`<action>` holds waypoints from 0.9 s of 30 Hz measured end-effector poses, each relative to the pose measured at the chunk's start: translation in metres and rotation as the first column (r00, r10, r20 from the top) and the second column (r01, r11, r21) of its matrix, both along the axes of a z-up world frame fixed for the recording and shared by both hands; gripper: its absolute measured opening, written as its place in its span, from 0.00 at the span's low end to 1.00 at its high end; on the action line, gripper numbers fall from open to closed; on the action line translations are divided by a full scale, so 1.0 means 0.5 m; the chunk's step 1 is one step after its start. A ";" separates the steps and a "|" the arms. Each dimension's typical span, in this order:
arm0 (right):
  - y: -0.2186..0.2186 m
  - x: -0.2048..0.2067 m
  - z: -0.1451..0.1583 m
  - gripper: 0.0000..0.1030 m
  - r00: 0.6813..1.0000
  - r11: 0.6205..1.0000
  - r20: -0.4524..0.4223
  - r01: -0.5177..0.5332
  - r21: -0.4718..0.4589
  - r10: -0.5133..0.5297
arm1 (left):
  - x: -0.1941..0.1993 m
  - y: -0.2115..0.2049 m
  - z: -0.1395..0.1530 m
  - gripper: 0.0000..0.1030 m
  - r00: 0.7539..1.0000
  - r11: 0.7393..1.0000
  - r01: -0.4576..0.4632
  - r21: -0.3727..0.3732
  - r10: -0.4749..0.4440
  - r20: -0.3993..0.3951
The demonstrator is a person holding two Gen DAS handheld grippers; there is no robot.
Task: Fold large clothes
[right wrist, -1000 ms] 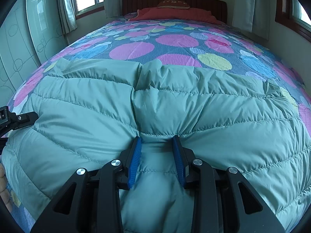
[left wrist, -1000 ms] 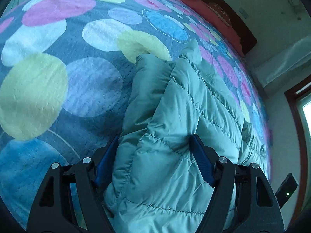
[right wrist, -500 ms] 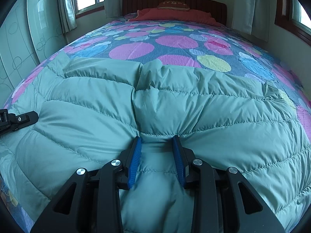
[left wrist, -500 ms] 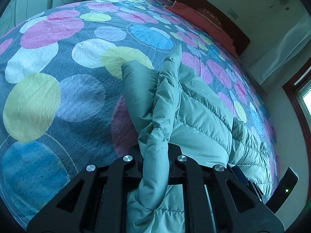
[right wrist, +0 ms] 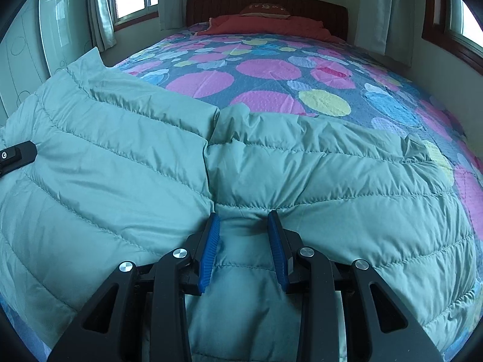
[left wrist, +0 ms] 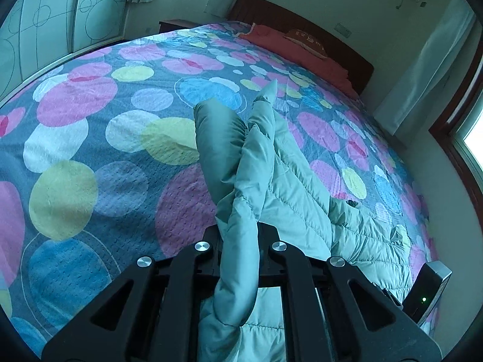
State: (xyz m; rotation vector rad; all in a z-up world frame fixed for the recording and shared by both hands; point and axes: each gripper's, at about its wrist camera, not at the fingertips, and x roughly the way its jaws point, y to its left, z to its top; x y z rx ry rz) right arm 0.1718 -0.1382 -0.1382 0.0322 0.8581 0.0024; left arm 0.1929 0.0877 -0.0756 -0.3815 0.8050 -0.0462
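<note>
A large teal quilted jacket (right wrist: 332, 181) lies spread across the near end of a bed. My right gripper (right wrist: 243, 220) pinches a puckered fold of it near the middle seam, between its blue pads (right wrist: 208, 250). My left gripper (left wrist: 240, 232) is shut on a bunched edge of the jacket (left wrist: 295, 187). That edge is raised off the bedspread, so the left half of the jacket slopes up. In the right wrist view, a black part of the left tool (right wrist: 15, 157) shows at the left edge.
The bedspread (left wrist: 90, 150) is blue with pink, yellow and white circles and stretches far beyond the jacket. A red blanket and a pillow (right wrist: 265, 25) lie by the dark headboard (right wrist: 317, 6). Windows with curtains (right wrist: 371, 6) flank the bed, and a wardrobe stands at the left.
My left gripper went from open around the jacket's edge to shut on it, then rose with it. The jacket's left side has lifted. The right gripper has not moved.
</note>
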 end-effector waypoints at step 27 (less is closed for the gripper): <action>-0.535 -0.241 0.019 0.34 0.928 0.928 -0.026 0.373 0.016 -0.373 | -0.085 -0.546 -0.013 0.08 0.931 0.900 0.357 0.250 -0.365 -0.014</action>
